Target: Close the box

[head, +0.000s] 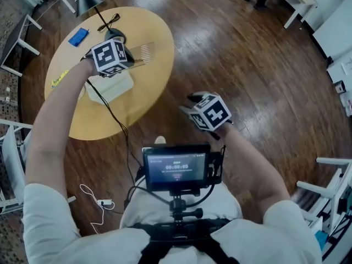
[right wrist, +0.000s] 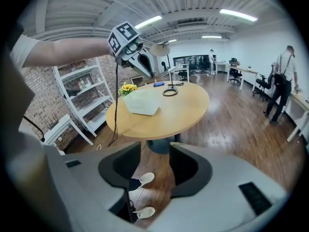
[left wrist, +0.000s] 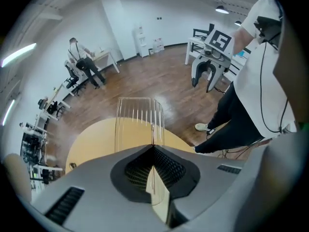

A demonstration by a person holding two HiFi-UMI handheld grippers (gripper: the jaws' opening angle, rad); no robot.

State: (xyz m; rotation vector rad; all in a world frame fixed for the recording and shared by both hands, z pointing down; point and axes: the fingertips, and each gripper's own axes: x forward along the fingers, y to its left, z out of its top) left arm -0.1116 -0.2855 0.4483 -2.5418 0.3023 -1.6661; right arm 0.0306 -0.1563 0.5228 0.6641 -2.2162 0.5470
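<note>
A white box (head: 113, 87) (right wrist: 141, 102) sits on the round yellow table (head: 148, 103) (right wrist: 183, 110). Its clear ribbed lid (head: 144, 53) (left wrist: 139, 122) stands up from the box's far side. My left gripper (head: 132, 62) (left wrist: 153, 151) hangs just above the box and is shut on the near edge of that lid. My right gripper (head: 190, 104) (right wrist: 154, 163) is off the table, over the wooden floor to the right. It is open with nothing between its fingers. In the left gripper view the right gripper (left wrist: 203, 79) shows beside the person's body.
A black desk lamp (head: 114, 34) and a blue flat item (head: 78, 36) stand at the table's far side. Yellow flowers (right wrist: 126, 87) lie near the box. A cable (head: 113, 114) runs off the table's near edge. A white shelf (right wrist: 82, 95) stands behind the table, and people are at distant desks.
</note>
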